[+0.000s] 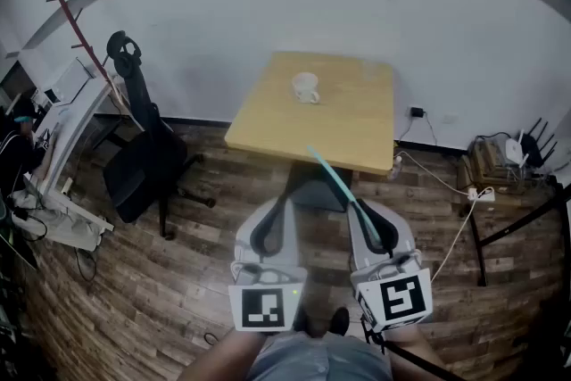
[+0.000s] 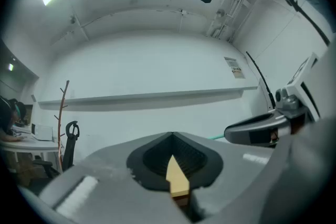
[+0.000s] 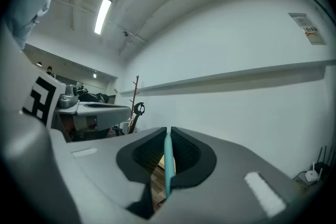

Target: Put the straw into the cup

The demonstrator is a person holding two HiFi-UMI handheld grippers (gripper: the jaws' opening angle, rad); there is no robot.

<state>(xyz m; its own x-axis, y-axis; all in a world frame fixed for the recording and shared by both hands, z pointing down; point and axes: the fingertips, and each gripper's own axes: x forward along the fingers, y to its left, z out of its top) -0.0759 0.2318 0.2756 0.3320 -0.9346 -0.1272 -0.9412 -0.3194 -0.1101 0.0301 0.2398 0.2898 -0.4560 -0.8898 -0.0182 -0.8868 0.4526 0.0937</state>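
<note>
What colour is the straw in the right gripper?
Light teal. The straw shows best in the right gripper view.

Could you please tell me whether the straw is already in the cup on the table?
No, the straw is pinched by the fingers of the right gripper, well short of the cup on the table.

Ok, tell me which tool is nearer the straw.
Right. The right tool is shut on the straw; the left tool sits to its left, apart from it, shut and empty.
</note>
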